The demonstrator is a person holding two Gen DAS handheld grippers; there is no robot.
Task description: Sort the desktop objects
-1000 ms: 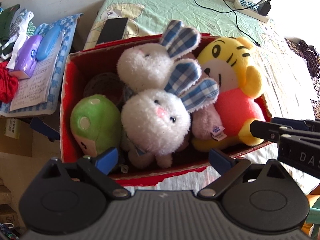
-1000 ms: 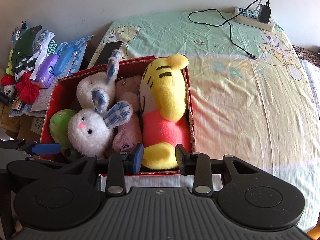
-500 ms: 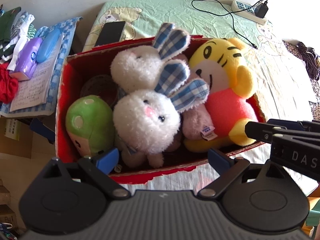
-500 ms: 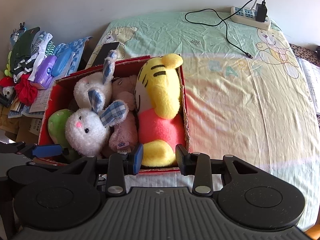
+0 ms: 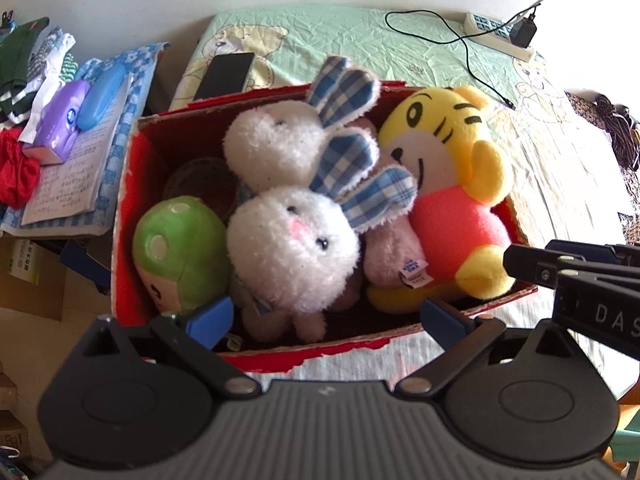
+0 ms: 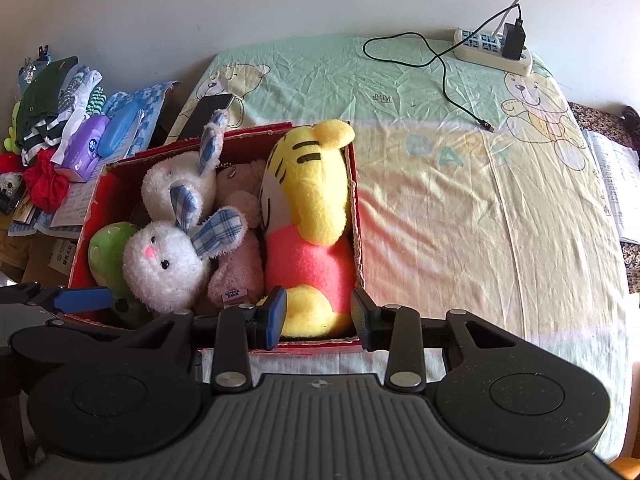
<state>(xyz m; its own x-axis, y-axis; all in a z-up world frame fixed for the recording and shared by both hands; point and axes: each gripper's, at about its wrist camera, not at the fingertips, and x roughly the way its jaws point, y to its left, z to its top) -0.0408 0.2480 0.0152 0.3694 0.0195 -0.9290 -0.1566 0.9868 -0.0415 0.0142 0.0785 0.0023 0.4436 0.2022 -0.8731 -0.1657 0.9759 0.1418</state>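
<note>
the red box (image 5: 124, 216) sits on the bedsheet (image 6: 460, 208), packed with plush toys, and takes up the middle of the left wrist view. going left to right in it: a green mushroom plush (image 5: 180, 248) at 9 o'clock from the view's centre, two white bunnies with blue plaid ears, the near bunny (image 5: 292, 248) in the centre and the far bunny (image 5: 272, 152) at 12 o'clock of it, a pink plush (image 5: 394, 248) wedged just beside them, and a yellow tiger plush (image 5: 444, 160) in a pink shirt at 3 o'clock against the right wall.

the left gripper (image 5: 326, 316) hangs over the near rim of the box with its blue-tipped fingers spread wide, empty; the near bunny's feet lie between the tips at 12 o'clock. the right gripper (image 6: 316, 316) is held over the box's near right corner, its fingers partly apart and gripping nothing, with the tiger's yellow foot showing between them at 12 o'clock. in the left wrist view its black finger reaches in from 3 o'clock toward that same foot.

the sheet is pale green and yellow with cartoon bears. a black phone (image 5: 226, 76) lies at 11 o'clock beyond the box, a power strip (image 6: 492, 52) with a plugged charger and a black cable (image 6: 452, 88) at 1 o'clock. off the bed's left edge, at 9 to 10 o'clock, lie an open notebook (image 5: 68, 176), a purple tissue pack (image 5: 60, 120), a blue case (image 5: 100, 96), folded clothes (image 6: 52, 108) and a red cloth (image 5: 16, 172). a plain pale wall backs it all.
</note>
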